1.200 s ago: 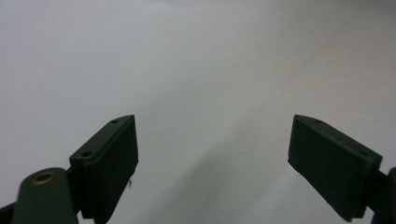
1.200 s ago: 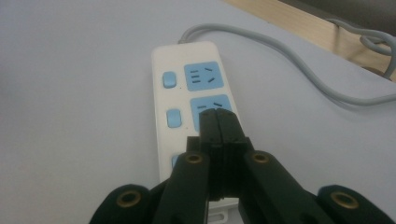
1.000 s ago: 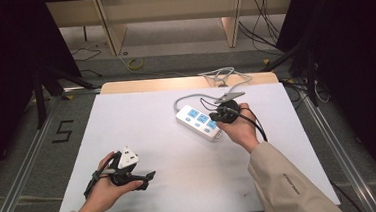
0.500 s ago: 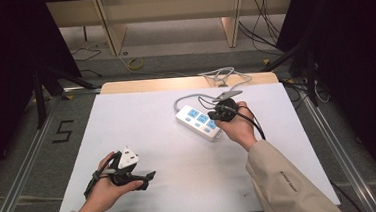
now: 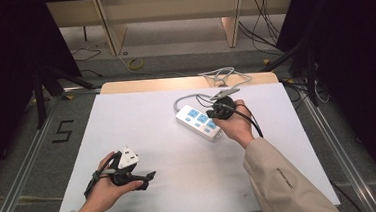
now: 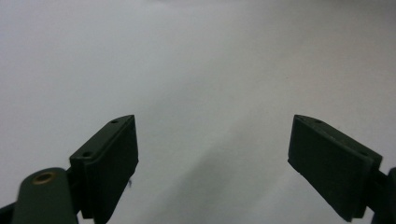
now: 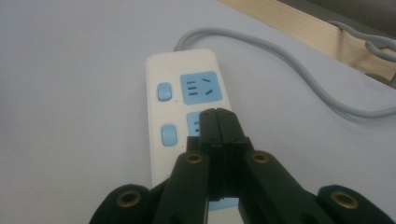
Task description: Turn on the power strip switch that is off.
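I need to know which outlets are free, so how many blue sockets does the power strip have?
3, in a row along the power strip: one at the cable end, one in the middle, partly behind the shut right gripper, and one at the near end.

The white surface [image 5: 142, 119] lies bare across its left and middle, giving open passage from the left claw [image 5: 148, 177] toward the white power strip with blue sockets [image 5: 199, 121]. That strip and its grey cable [image 7: 299, 74] block the far right part, where the right claw [image 7: 217, 116] hovers pressed together over the sockets.
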A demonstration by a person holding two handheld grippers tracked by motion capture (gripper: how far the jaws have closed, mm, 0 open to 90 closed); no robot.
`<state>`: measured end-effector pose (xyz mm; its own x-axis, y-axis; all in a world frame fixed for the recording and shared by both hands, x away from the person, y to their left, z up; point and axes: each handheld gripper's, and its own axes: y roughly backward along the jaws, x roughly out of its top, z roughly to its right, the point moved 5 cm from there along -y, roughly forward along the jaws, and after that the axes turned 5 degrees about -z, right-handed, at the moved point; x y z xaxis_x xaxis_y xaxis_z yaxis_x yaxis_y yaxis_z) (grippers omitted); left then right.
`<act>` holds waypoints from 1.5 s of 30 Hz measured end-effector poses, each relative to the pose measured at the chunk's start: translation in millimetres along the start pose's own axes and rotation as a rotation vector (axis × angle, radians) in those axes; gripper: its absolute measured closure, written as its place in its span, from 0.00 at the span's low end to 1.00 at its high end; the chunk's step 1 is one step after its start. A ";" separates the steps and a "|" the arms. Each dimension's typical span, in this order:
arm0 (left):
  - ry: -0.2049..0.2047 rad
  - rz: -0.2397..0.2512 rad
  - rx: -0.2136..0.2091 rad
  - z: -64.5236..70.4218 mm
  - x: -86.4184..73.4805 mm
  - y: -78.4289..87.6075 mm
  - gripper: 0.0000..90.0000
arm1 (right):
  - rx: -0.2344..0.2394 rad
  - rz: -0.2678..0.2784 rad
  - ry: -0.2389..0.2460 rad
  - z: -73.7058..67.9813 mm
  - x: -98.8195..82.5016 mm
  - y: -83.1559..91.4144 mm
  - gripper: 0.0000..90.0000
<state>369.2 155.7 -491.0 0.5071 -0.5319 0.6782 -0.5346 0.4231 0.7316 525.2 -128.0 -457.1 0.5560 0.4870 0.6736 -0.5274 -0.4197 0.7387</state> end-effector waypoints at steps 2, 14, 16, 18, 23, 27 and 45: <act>0.002 0.002 -0.001 0.3 0.1 -0.1 0.17 | 0.000 -0.001 -0.001 0.0 0.8 -1.0 1.00; 0.002 0.004 -0.001 0.3 0.2 -0.1 0.17 | -0.002 -0.007 0.003 0.1 6.1 -6.6 1.00; -0.001 0.002 -0.001 0.2 0.1 0.1 0.17 | -0.001 -0.009 0.004 0.2 6.9 -7.6 1.00; 0.001 0.004 -0.001 0.4 0.2 -0.1 0.17 | -0.003 -0.011 0.003 0.2 7.7 -8.9 1.00; -0.002 0.001 -0.002 0.2 0.1 0.2 0.18 | 0.000 -0.014 -0.002 0.3 9.6 -11.9 1.00; -0.002 0.002 -0.003 0.8 0.6 -0.3 0.18 | 0.001 -0.020 0.001 -0.1 10.8 -13.2 1.00; -0.003 0.003 -0.005 1.4 0.8 0.0 0.18 | 0.011 -0.031 0.007 -4.8 18.1 -21.7 1.00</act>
<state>368.7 154.2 -490.5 0.5039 -0.5326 0.6800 -0.5325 0.4283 0.7301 543.6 -106.4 -461.1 0.5675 0.5051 0.6502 -0.5030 -0.4125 0.7595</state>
